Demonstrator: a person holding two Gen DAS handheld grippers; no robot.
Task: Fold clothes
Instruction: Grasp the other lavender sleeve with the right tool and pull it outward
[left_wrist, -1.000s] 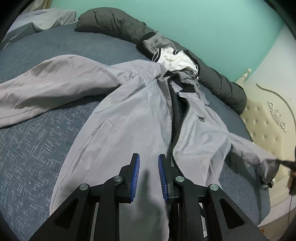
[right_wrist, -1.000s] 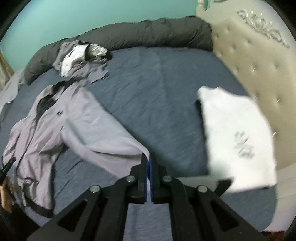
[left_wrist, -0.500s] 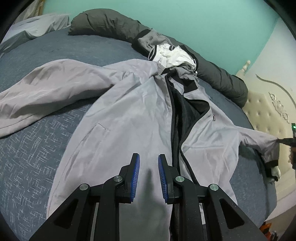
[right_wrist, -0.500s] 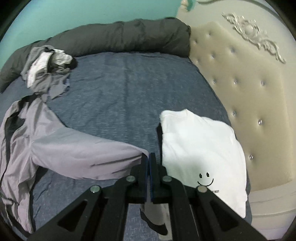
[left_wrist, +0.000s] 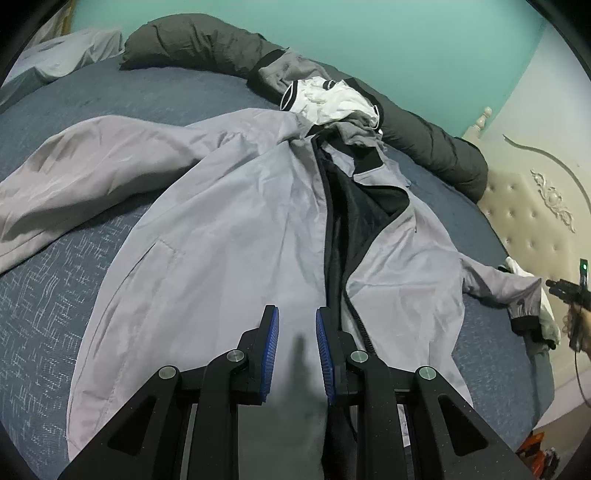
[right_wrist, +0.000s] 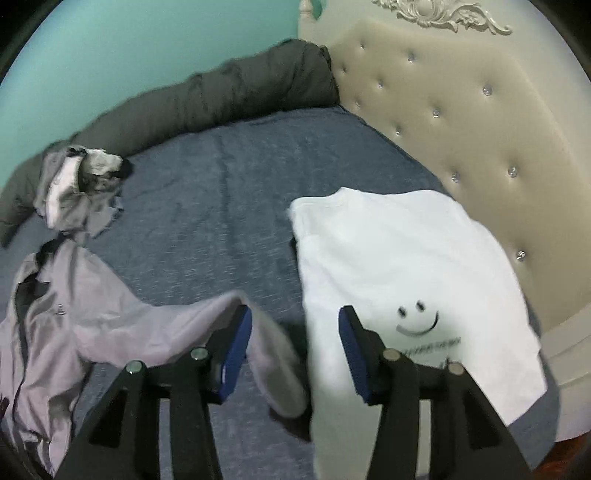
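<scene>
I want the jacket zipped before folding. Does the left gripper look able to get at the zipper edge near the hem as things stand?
Probably yes. The left gripper hovers over the grey jacket with its jaws apart and empty, and the zipper edge lies exposed beside its right finger, with nothing covering it.

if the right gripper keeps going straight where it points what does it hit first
Probably the jacket sleeve lying loose between the opening jaws of the right gripper, or the white t-shirt edge beside it; depth is unclear.

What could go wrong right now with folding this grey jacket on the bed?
The right gripper is opening and the jacket sleeve between its jaws could drop onto the folded white smiley T-shirt, rumpling it. The grey jacket lies unzipped with its collar against the pile of clothes, which may snag.
</scene>
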